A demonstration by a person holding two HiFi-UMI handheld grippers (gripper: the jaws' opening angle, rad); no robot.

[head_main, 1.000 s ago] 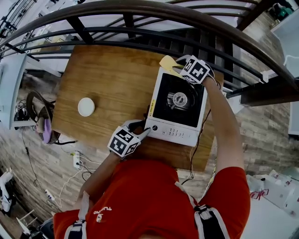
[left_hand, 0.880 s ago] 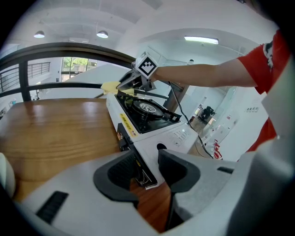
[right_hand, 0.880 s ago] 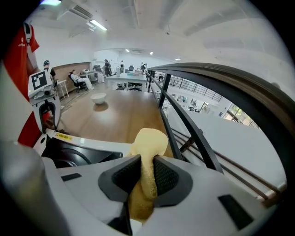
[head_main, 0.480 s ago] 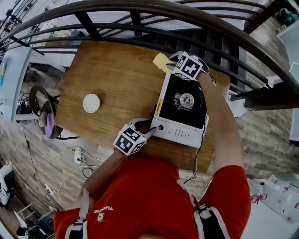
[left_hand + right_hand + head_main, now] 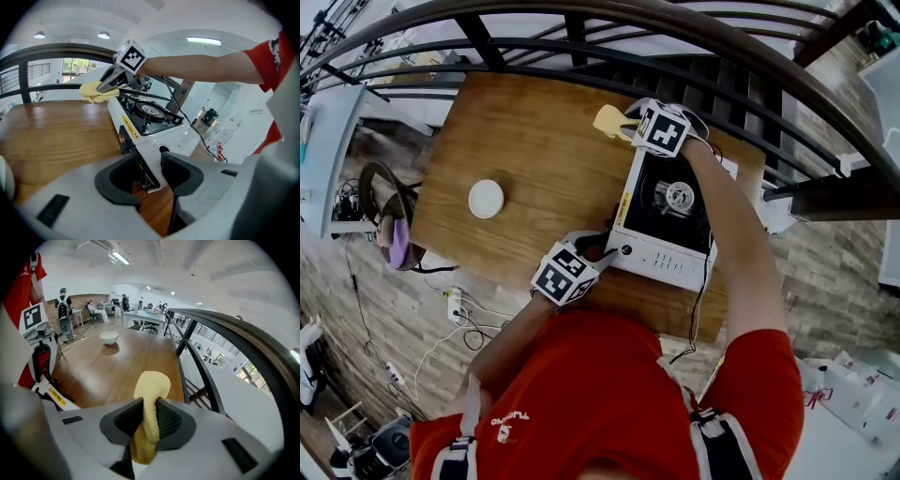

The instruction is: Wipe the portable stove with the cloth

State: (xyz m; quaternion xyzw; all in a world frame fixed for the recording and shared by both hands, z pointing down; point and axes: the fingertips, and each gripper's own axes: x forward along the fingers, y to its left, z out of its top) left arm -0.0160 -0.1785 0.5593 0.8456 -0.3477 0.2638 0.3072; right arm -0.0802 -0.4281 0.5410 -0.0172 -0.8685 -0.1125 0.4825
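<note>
The portable stove [image 5: 649,261], white with a black burner top, stands on the right half of the wooden table [image 5: 534,159]. My left gripper [image 5: 605,254] holds the stove's near-left corner; in the left gripper view that corner [image 5: 140,166] sits between the pads, so my left gripper [image 5: 150,171] is shut on it. My right gripper [image 5: 628,125] is at the stove's far-left corner, shut on a yellow cloth [image 5: 610,121]. The cloth [image 5: 151,390] sticks out past the jaws of my right gripper [image 5: 150,420] and over the table. The left gripper view also shows the cloth [image 5: 96,90].
A small white bowl [image 5: 486,199] sits on the left part of the table, well away from the stove. A dark metal railing [image 5: 675,37] curves along the table's far side. A black cable [image 5: 698,309] trails off the stove's near-right corner.
My right gripper has carried the cloth leftward along the stove's far edge to its far-left corner. My left gripper has stayed on the near-left corner.
</note>
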